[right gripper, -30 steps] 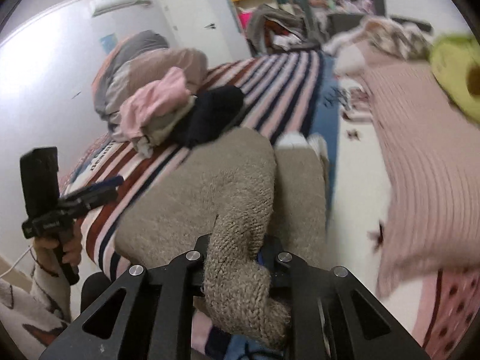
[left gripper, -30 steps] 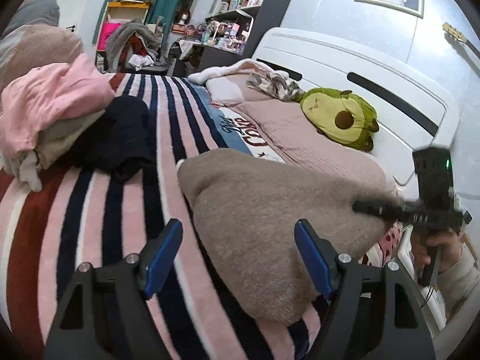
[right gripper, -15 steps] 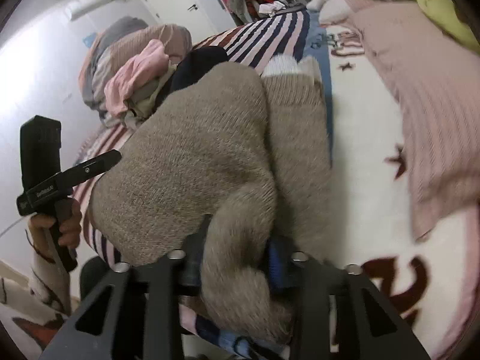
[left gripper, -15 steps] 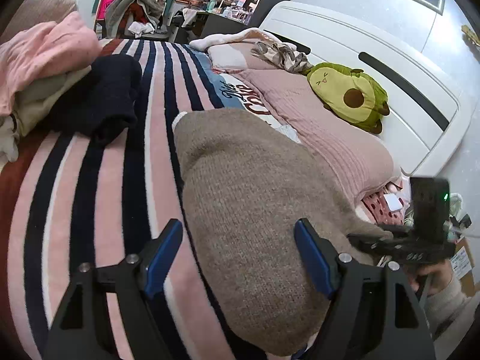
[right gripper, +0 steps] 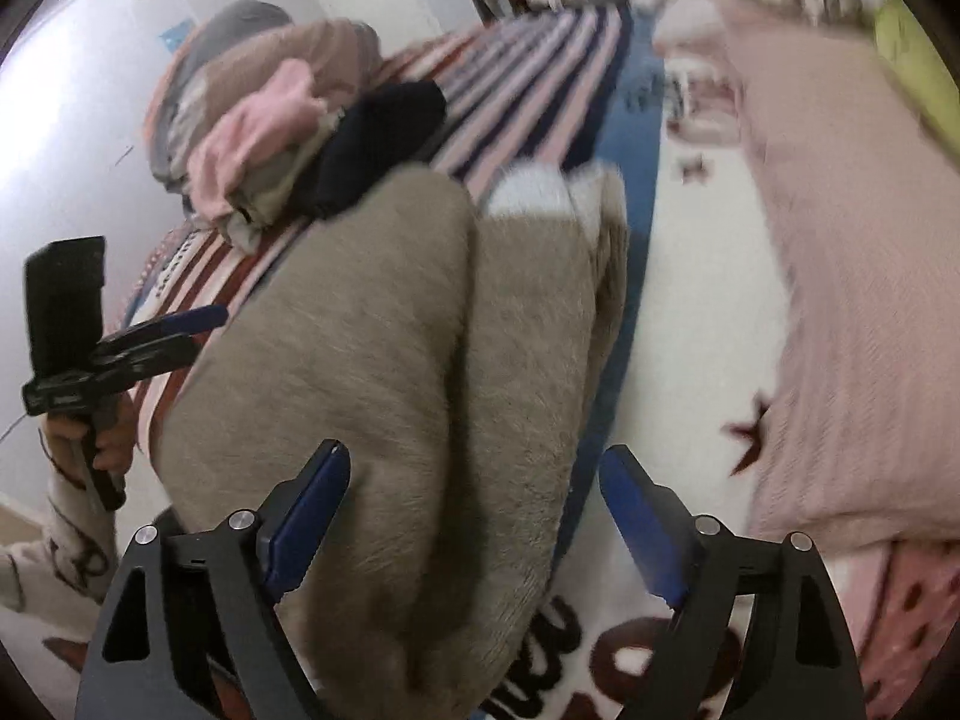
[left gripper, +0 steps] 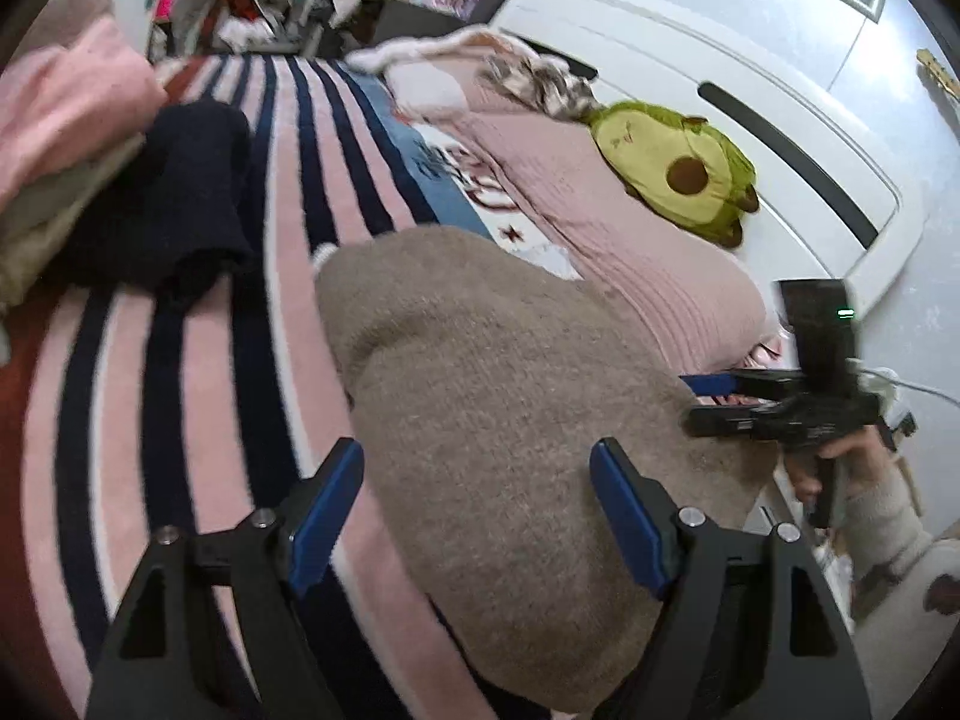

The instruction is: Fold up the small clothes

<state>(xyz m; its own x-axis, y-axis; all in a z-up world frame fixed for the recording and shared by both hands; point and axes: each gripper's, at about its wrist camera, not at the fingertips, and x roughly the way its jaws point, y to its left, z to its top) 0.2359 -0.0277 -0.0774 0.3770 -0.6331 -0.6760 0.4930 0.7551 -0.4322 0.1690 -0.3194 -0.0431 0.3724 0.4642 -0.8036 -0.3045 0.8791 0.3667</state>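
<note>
A beige knit sweater [left gripper: 498,396] lies folded on the striped blanket [left gripper: 198,396]; in the right wrist view the sweater [right gripper: 384,372] shows a sleeve laid along its right side and a white collar at the far end. My left gripper [left gripper: 477,501] is open and empty, its blue-padded fingers either side of the sweater's near edge. My right gripper [right gripper: 474,519] is open over the sweater's near end, holding nothing. Each gripper shows in the other's view: the right [left gripper: 714,402], the left [right gripper: 198,333].
A dark navy garment [left gripper: 168,204] and a pile of pink and cream clothes [left gripper: 66,120] lie at the blanket's left. A pink quilt [left gripper: 600,216], an avocado plush [left gripper: 678,168] and the white headboard [left gripper: 750,96] are to the right.
My right gripper was shut on the sweater's sleeve end; it has let go and now stands open. The sleeve now rests on the sweater. My left gripper stayed open.
</note>
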